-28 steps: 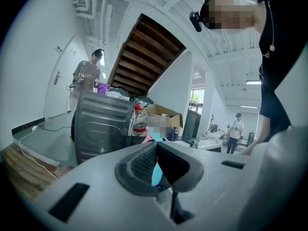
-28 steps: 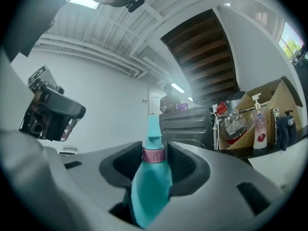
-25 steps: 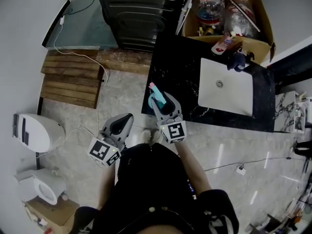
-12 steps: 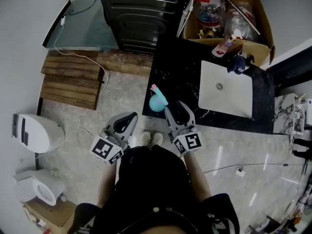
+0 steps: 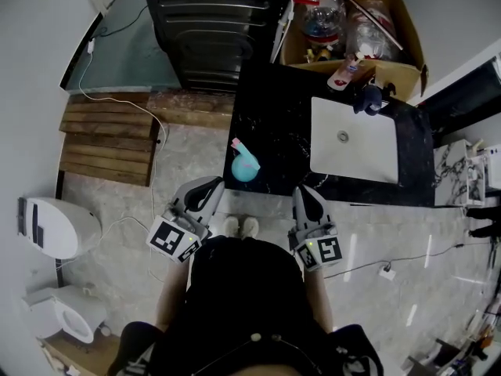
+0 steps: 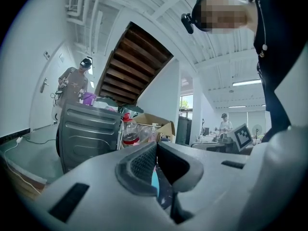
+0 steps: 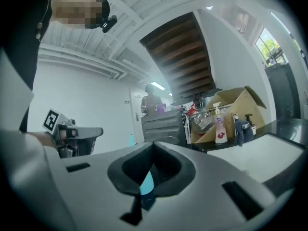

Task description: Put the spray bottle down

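Bottle [image 5: 244, 165] stands on counter [image 5: 270, 124], near-left corner, apart from both grippers, so put-down looks done. Next move prob. just needs hands kept clear of it. R gripper [image 5: 307, 193] and L gripper [image 5: 208, 186] point level at counter edge, jaws closed w/ nothing between.

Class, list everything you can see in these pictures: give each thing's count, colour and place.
spray bottle: one, teal with pink trigger, counter's front left corner
counter: one, black, centre
sink: one, white, set in the counter
cardboard box: one, brown, behind the sink
pump bottle: one, white and red, before the box
ribbed metal unit: one, dark, left of the box
slatted wooden mat: one, brown, floor at left
bathroom fixtures: two, white, far left
left gripper: one, grey, shut, empty
right gripper: one, grey, shut, empty
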The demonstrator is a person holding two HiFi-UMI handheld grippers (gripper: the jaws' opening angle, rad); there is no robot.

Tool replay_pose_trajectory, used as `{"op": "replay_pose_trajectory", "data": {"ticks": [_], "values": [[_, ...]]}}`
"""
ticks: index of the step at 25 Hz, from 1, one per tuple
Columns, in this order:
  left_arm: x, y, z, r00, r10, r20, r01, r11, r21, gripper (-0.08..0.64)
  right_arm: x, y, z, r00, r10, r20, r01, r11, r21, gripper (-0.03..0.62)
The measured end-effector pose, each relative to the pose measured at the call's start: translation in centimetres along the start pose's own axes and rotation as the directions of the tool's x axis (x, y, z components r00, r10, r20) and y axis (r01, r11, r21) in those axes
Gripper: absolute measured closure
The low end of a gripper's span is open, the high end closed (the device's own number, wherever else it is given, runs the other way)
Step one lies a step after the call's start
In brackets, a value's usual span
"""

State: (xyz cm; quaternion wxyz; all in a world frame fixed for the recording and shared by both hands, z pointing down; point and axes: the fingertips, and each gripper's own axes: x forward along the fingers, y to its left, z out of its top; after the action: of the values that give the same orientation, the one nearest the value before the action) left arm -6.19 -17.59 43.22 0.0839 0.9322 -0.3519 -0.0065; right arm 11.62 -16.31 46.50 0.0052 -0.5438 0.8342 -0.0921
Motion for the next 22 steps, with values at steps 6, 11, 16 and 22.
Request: {"op": "replay_pose_trajectory", "data": {"ticks": [6, 11, 16, 22], "values": [[0.1, -0.4, -0.2, 1.0, -0.003, 0.004, 0.003, 1.0, -0.003, 0.554, -1.3, -1.1, 2.1, 0.998, -0.057, 0.034, 0.056, 0.998, 0.024, 0.591], [-0.1, -0.3, -0.2, 1.0, 0.004, 0.008, -0.004, 1.0, -0.005, 0.554, -1.5, -1.0, 2.8, 0.997, -0.059, 0.04, 0.059, 0.998, 0.003, 0.591], [-0.1, -0.3, -0.1, 1.0, 0.016, 0.016, -0.016, 1.0, -0.02, 0.554, -2.0, -1.2, 2.8, 0.997, -0.077, 0.029, 0.077, 0.997, 0.0, 0.591], [-0.3, -0.3, -0.3, 1.0, 0.026, 0.018, -0.025, 0.999, -0.031, 0.554, -1.9, -1.1, 2.9, 0.997, -0.071, 0.03, 0.071, 0.997, -0.004, 0.591]]}}
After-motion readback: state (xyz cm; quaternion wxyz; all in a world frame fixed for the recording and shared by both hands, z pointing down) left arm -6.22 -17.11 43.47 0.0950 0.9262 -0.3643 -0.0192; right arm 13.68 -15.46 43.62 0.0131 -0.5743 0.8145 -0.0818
